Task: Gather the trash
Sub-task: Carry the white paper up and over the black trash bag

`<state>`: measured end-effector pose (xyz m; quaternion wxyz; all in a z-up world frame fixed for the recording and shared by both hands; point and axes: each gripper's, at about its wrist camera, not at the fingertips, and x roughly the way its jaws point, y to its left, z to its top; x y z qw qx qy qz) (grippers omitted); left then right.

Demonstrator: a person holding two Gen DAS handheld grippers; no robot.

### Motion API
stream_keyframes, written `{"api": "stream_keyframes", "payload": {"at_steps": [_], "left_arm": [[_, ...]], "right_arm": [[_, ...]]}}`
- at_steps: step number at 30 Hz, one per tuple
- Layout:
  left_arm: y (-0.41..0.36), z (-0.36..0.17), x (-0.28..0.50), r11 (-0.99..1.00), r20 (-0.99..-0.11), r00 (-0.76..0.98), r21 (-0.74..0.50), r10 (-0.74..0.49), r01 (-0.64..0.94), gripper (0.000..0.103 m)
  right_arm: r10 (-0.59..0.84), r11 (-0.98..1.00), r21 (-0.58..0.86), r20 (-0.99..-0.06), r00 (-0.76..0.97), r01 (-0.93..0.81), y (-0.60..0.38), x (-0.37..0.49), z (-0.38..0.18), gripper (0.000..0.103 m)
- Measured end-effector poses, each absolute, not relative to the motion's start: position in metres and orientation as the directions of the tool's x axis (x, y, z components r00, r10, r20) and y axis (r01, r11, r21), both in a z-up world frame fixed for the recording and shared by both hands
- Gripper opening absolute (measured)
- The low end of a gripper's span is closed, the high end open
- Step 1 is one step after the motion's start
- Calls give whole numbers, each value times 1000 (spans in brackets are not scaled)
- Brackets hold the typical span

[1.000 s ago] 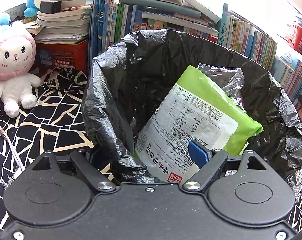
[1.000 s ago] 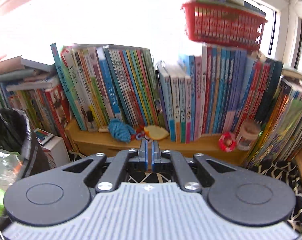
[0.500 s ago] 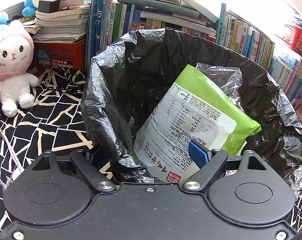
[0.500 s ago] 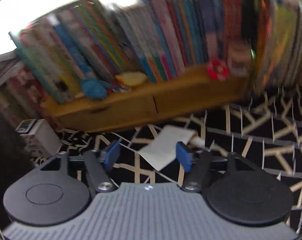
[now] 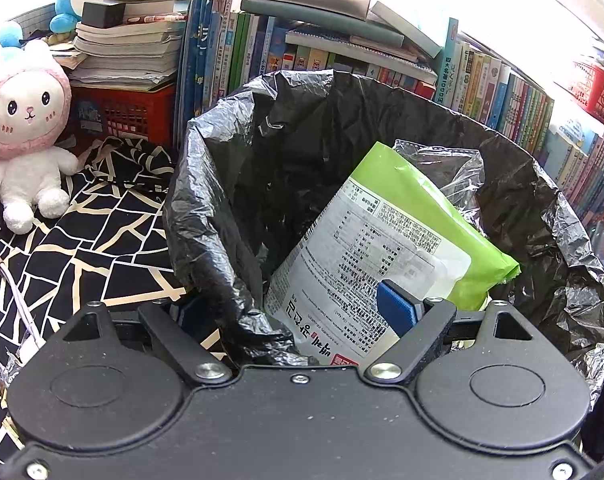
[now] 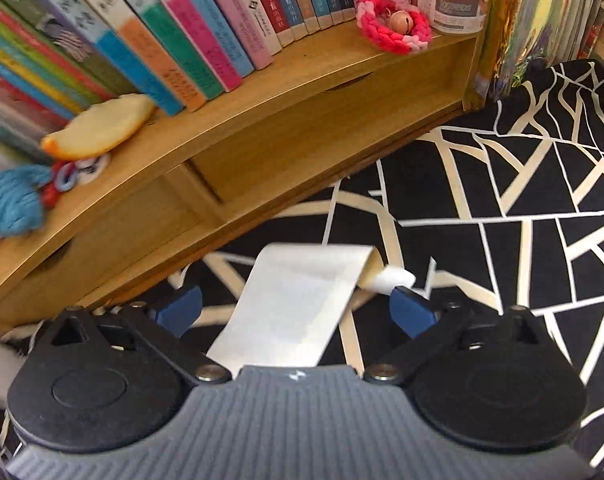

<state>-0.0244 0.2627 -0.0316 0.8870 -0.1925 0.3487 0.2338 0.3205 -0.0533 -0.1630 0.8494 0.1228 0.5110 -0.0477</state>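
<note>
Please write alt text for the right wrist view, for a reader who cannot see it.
The right claw, its jaws opening wide, hangs over a white paper strip lying between them on a black-and-cream patterned cloth. Behind stands a wooden shelf of books, with a pink knitted ring on it.

crinkled glossy black plastic bin liner point(image 5: 205, 216), matt white paper strip point(image 6: 297, 304), smooth wooden shelf point(image 6: 261, 120), patterned cloth point(image 6: 522, 200)

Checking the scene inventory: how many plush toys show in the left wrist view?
3. A pink-hooded white bunny sits on the patterned cloth at left; a small blue one is behind it; a larger blue one sits beside the book stacks. Others may be hidden.
</note>
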Motion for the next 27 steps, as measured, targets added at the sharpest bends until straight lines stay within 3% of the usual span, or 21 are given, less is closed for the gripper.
{"api": "stream_keyframes", "payload": {"at_steps": [4, 7, 9, 10, 27], "left_arm": [[261, -31, -24, 820, -700, 652, -168, 292, -547, 85], [262, -31, -23, 820, -699, 652, -167, 293, -548, 85], [262, -31, -23, 820, -698, 653, -167, 294, -548, 85], [262, -31, -23, 819, -699, 652, -168, 293, -548, 85], [263, -31, -23, 825, -703, 651, -163, 288, -542, 85]], "right_arm": [[18, 962, 147, -874, 486, 229, -50, 321, -178, 100], [5, 964, 142, -856, 517, 226, -47, 313, -181, 86], [1, 966, 139, -844, 536, 217, -47, 307, -179, 66], [2, 967, 140, -840, 543, 213, -47, 305, -177, 63], [131, 986, 166, -720, 681, -14, -47, 244, -85, 63]]}}
